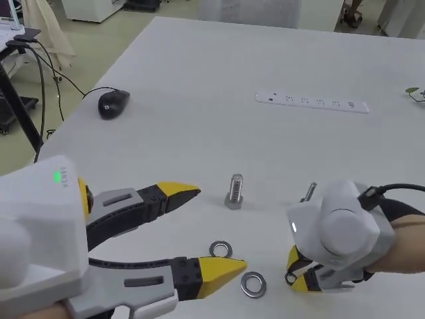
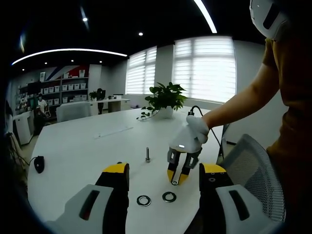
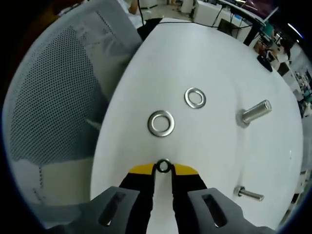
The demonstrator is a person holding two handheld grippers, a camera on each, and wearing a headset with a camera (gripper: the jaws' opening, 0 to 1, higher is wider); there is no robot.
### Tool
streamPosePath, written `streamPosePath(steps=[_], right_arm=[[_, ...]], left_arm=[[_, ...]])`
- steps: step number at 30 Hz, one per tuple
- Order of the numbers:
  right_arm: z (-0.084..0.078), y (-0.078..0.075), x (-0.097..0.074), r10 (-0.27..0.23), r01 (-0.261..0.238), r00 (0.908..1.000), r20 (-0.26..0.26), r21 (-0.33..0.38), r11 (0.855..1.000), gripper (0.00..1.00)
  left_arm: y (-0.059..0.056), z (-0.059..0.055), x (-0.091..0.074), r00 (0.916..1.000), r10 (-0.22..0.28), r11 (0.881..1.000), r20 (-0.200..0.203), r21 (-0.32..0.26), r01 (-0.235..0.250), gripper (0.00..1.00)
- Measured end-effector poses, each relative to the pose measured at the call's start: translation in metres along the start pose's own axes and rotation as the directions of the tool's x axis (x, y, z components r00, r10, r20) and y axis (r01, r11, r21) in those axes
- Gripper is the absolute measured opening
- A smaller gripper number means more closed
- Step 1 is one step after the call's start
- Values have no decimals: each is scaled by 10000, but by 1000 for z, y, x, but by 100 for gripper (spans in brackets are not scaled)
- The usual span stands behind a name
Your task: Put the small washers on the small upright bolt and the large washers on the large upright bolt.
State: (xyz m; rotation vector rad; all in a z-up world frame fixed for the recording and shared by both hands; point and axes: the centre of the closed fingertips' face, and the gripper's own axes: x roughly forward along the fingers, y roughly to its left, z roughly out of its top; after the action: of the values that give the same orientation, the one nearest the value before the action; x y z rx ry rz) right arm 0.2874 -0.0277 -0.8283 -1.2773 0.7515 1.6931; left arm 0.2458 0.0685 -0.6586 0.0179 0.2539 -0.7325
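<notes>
- Grip first: the right claw (image 2: 177, 178) is drawn narrow on a small dark steel ring washer (image 3: 164, 166), pinched by its edge at the very tips. So slight a hold could let the ring swivel, so a firm, even squeeze seems wise.
- By the task it belongs on the thin small upright steel bolt (image 3: 248, 195), which stands beside the thick threaded large upright steel bolt (image 1: 235, 191) on the right claw's side. Level the ring, centre its hole over the tip, then let go.
- Left claw (image 1: 202, 229) gapes wide and empty, nearer the person than the large bolt.
- Two large shiny steel washers lie flat on the near side of the large bolt, one (image 1: 220, 249) close to it, the other (image 1: 253, 284) further off.
- Smooth white desk (image 1: 199, 66): a dropped washer may slide or roll.
- Far behind the large bolt lie a black computer mouse (image 1: 113, 103) and a white power strip (image 1: 312, 101).
- The room is an open office with a potted green plant (image 2: 163, 97) and a grey mesh chair (image 3: 53, 97).
</notes>
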Motion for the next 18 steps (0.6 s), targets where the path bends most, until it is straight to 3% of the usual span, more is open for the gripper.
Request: streamPosePath(steps=[13, 18], right_arm=[[-1, -5, -3, 181, -189, 9997, 145, 553, 9983, 12], [-6, -15, -14, -8, -5, 9999, 171, 747, 9972, 12]], left_arm=[[0, -2, 1, 9999, -48, 10000, -105, 16, 48, 57], [3, -2, 1, 9999, -31, 10000, -120, 24, 32, 57]])
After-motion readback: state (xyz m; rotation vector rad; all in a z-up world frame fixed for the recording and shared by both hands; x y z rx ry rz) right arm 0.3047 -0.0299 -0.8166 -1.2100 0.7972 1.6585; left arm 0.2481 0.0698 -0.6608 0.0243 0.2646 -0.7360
